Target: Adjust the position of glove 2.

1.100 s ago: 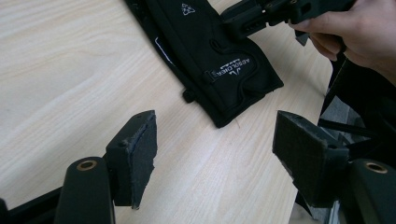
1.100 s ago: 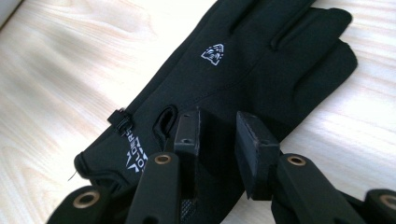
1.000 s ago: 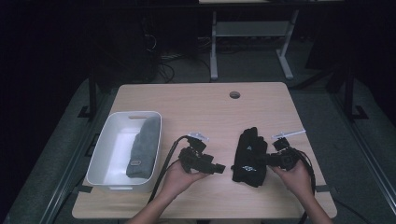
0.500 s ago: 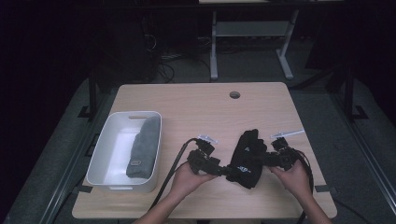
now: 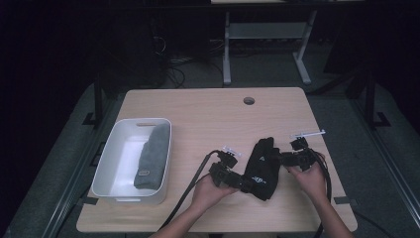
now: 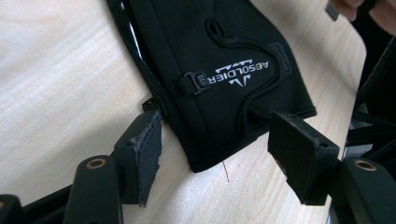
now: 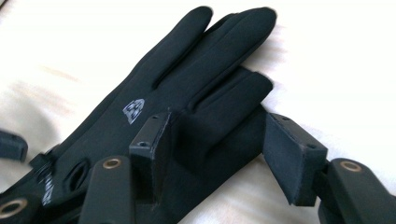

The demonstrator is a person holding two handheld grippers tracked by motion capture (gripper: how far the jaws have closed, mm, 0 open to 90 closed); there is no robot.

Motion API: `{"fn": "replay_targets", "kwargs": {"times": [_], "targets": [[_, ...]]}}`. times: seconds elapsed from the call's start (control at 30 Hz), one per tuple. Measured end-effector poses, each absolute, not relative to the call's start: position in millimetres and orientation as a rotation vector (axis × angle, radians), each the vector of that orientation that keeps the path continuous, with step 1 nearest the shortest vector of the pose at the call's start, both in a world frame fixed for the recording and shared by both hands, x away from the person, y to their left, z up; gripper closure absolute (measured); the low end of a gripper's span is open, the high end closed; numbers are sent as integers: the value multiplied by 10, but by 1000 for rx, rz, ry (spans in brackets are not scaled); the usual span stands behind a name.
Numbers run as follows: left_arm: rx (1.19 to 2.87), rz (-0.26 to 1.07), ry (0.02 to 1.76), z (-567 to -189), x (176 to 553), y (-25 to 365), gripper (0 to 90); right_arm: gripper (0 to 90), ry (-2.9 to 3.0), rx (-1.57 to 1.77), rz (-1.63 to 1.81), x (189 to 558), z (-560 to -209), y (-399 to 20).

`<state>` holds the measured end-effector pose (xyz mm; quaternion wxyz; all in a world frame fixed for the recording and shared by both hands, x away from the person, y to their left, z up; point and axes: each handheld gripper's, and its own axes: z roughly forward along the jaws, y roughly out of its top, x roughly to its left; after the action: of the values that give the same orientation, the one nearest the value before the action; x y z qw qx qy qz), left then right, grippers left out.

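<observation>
A black glove (image 5: pixel 262 166) with white lettering lies flat on the wooden table (image 5: pixel 198 114), right of centre. My left gripper (image 5: pixel 247 184) is at its cuff end. In the left gripper view the cuff (image 6: pixel 224 60) lies between the left gripper's (image 6: pixel 217 149) spread pads without touching them. These jaws have just been closing a little. My right gripper (image 5: pixel 281 159) is at the glove's finger side. In the right gripper view a glove finger (image 7: pixel 219 112) lies between the right gripper's (image 7: pixel 219 149) jaws, which have just been opening. The far pad stands off it.
A white bin (image 5: pixel 143 120) sits at the table's left with a folded grey cloth (image 5: pixel 151 156) inside. A round cable hole (image 5: pixel 248 100) is near the far edge. The left gripper's black cable (image 5: pixel 190 191) trails to the near edge. Dark floor and a desk frame lie beyond.
My left gripper has moved right and down to the glove's cuff. The right gripper has stayed by the glove's fingers and its jaws have spread. The glove lies flatter.
</observation>
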<state>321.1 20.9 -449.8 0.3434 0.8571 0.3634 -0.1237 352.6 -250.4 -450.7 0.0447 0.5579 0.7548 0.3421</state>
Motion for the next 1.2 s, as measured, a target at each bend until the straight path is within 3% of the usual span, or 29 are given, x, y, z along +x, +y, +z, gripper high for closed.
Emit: {"fn": "replay_targets", "kwargs": {"times": [0.3, 0.53, 0.73, 0.9, 1.2], "targets": [[2252, -312, 958, -4559, 3217, 155, 429, 424, 2280, 1742, 1045, 3600, -4562, -2519], [2289, -259, 922, -4565, 3189, 75, 606, 455, 2288, 1745, 1022, 3598, -4604, -2499], [2272, -279, 921, -4603, 3229, 74, 770, 589, 2309, 1749, 1058, 3601, -4615, -2500], [2263, -295, 908, -4614, 3245, 98, 809, 730, 2306, 1770, 1109, 3601, -4597, -2545], [2235, -335, 903, -4606, 3226, 148, 820, 761, 2313, 1790, 1160, 3576, -4546, -2576]]}}
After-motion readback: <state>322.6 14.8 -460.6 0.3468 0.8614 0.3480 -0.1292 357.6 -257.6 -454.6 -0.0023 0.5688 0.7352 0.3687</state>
